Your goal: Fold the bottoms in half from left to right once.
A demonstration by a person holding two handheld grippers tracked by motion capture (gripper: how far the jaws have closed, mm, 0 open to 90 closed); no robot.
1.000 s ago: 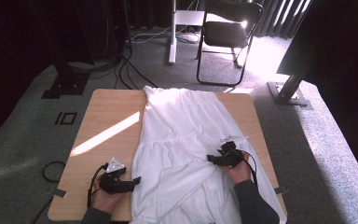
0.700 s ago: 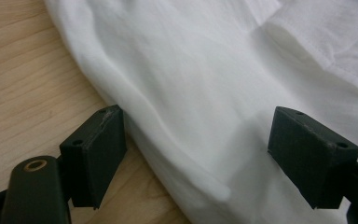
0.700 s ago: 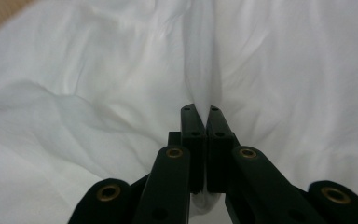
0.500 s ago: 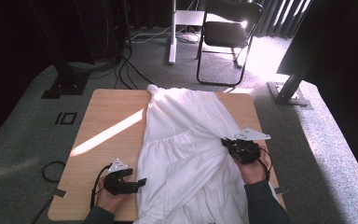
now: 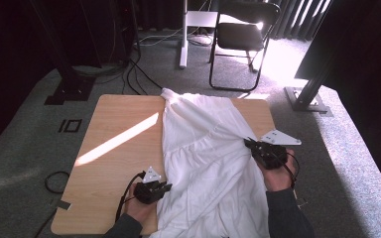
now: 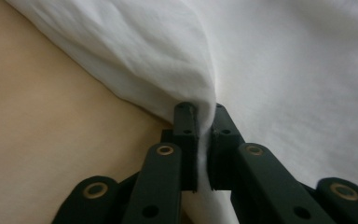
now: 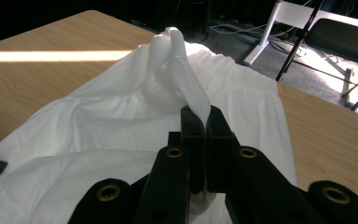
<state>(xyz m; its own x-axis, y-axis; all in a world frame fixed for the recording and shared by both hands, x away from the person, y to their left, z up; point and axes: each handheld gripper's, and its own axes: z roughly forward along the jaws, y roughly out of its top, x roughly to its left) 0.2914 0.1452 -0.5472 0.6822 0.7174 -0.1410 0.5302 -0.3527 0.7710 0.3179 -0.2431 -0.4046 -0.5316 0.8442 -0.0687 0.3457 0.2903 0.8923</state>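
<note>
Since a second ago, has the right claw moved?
Yes. The right claw, shut on the white garment, has shifted away from the table's near edge, toward the far right corner of the table.

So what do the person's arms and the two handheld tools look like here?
Both tongs, left and right, are black with brass-coloured rivets at the linkages. Each carries a grey three-cornered plate and trails a black cable. The sleeves are dark grey.
</note>
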